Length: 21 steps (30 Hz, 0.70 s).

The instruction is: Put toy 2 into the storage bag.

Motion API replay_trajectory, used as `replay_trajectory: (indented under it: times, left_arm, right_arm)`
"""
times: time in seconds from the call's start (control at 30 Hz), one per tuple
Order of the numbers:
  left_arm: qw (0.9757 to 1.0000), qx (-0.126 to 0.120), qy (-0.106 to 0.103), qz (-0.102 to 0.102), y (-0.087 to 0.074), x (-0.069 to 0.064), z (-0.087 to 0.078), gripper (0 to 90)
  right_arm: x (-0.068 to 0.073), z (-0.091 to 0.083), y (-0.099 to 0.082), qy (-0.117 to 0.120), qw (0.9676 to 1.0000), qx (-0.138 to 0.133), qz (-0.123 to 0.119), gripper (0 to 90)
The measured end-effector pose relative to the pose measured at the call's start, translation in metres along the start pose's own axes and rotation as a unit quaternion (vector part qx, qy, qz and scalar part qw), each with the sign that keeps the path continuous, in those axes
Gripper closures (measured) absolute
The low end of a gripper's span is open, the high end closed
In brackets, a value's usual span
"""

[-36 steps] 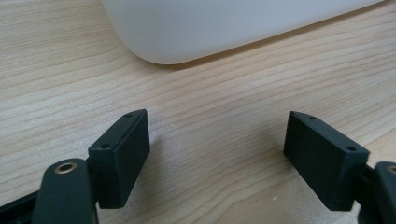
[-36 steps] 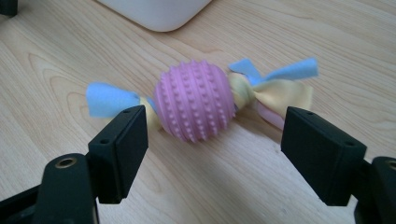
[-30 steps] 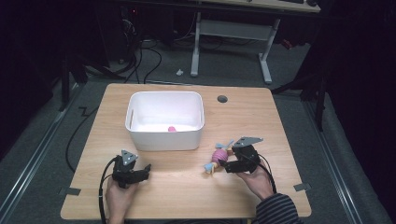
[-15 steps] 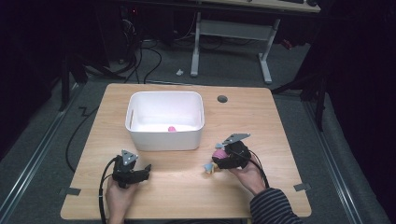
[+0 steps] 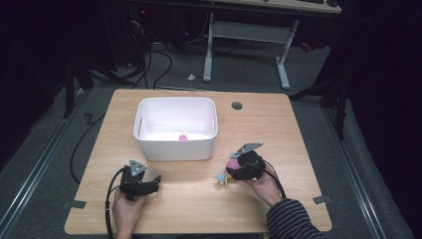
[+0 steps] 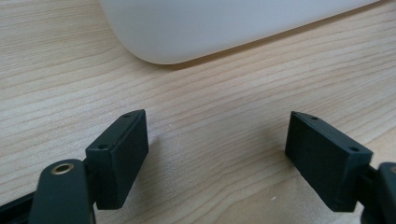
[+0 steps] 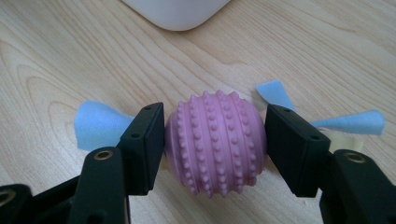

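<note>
A pink studded ball (image 7: 215,142) was pinched between the jaws of the right gripper (image 7: 215,149), which had just been closing on it; both pads were pressed against its sides. Blue and pale-yellow fabric strips (image 7: 98,125) were seen sticking out from the ball on either side, lying on the wooden table (image 7: 70,56). In the high view the ball (image 5: 232,164) was held low over the table, near the front right corner of the white bin (image 5: 175,129), with the right gripper (image 5: 234,169) grasped by the person's right hand (image 5: 261,184) and a strip end (image 5: 221,178) trailing toward the table's middle.

The left gripper (image 6: 215,158) was held with its jaws spread wide and nothing between them, bare wood being seen in the gap. It was rested near the table's front left, just before the bin's rounded corner (image 6: 163,42). A small pink object (image 5: 183,137) was seen inside the bin.
</note>
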<state>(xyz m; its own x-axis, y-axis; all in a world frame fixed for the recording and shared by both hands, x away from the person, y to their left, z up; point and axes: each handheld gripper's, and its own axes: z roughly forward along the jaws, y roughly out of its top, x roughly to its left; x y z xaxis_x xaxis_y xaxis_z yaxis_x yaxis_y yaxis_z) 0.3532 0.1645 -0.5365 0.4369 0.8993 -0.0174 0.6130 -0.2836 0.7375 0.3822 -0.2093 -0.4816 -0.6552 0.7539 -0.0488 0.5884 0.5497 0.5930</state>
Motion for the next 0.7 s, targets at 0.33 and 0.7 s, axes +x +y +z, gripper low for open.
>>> replay_trajectory:
  times: [0.33, 0.7]
  left_arm:
    - [1.0, 0.0, 0.0, 0.0, 0.0, 0.0, 0.0, 21.9]
    - [1.0, 0.0, 0.002, -0.002, 0.0, 0.0, 0.0, 23.2]
  right_arm:
    - [-0.001, -0.007, -0.004, 0.009, 0.9998, -0.017, -0.011, 40.9]
    - [0.0, -0.032, 0.005, 0.023, 0.9984, -0.038, -0.033, 41.3]
